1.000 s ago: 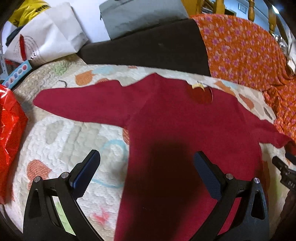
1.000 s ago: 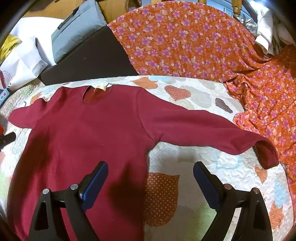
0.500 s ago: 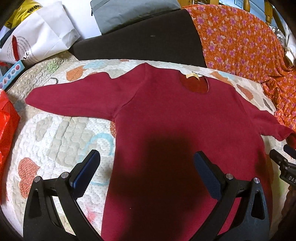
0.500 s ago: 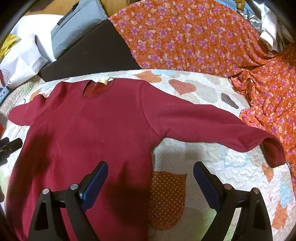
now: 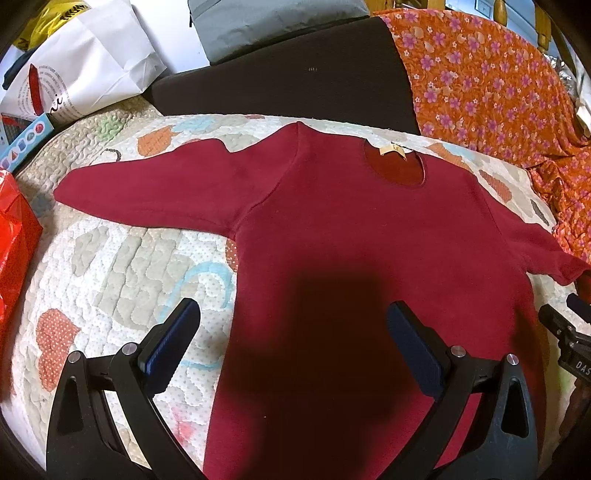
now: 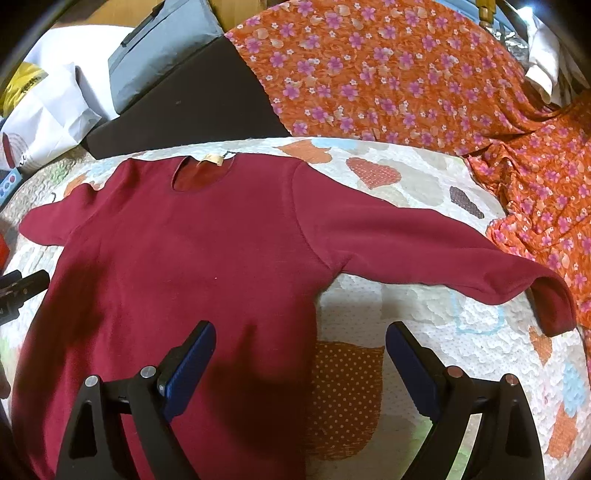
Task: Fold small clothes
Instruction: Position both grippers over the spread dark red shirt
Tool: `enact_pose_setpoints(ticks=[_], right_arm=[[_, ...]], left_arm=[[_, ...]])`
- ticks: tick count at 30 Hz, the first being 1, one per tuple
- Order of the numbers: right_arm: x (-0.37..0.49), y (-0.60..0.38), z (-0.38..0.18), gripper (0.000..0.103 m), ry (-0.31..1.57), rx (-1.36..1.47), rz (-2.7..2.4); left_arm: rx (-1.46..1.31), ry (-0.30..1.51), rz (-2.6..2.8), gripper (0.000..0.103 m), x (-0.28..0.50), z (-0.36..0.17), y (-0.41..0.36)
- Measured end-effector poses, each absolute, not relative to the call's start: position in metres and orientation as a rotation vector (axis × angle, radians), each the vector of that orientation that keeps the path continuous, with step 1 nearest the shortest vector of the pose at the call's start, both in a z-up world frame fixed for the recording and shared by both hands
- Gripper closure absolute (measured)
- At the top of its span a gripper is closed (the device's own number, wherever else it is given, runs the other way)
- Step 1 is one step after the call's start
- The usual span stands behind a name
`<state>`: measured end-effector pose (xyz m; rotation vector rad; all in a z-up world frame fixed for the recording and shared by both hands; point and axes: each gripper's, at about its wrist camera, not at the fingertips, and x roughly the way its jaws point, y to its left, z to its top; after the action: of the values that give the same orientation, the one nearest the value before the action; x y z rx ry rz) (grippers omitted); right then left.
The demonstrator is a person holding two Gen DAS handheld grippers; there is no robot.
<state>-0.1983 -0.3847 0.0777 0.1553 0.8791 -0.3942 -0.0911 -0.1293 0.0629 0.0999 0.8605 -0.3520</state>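
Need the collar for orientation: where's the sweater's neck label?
The tan neck label sits inside the dark red sweater's neckline at its far edge, nearest the black cushion; upper centre in the left wrist view.

Quilted bedspread [image 5: 110,266] with heart and patch prints covers the bed. Dark cushion [image 5: 288,77] at the head, grey bag [image 5: 266,22] on it; orange floral fabric [image 6: 406,81] draped right, white paper bag [image 5: 85,70] left.

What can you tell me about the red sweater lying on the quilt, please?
The red sweater is a dark red, long-sleeved knit with a round neckline and a pale label inside the collar. It lies flat, front up, on the patterned quilt, both sleeves spread outward; the cuff on one sleeve is bent back. Nothing grips it: both tongs hang open above it, casting shadows on the body.
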Motion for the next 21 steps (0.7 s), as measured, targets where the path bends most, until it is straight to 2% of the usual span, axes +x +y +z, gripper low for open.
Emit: enact_pose_setpoints(ticks=[21], right_arm=[[-0.19, -0.382, 0.074, 0.011, 0.886, 0.208, -0.372]], left_arm=[[0.113, 0.859, -0.331, 0.001, -0.088, 0.056, -0.144]])
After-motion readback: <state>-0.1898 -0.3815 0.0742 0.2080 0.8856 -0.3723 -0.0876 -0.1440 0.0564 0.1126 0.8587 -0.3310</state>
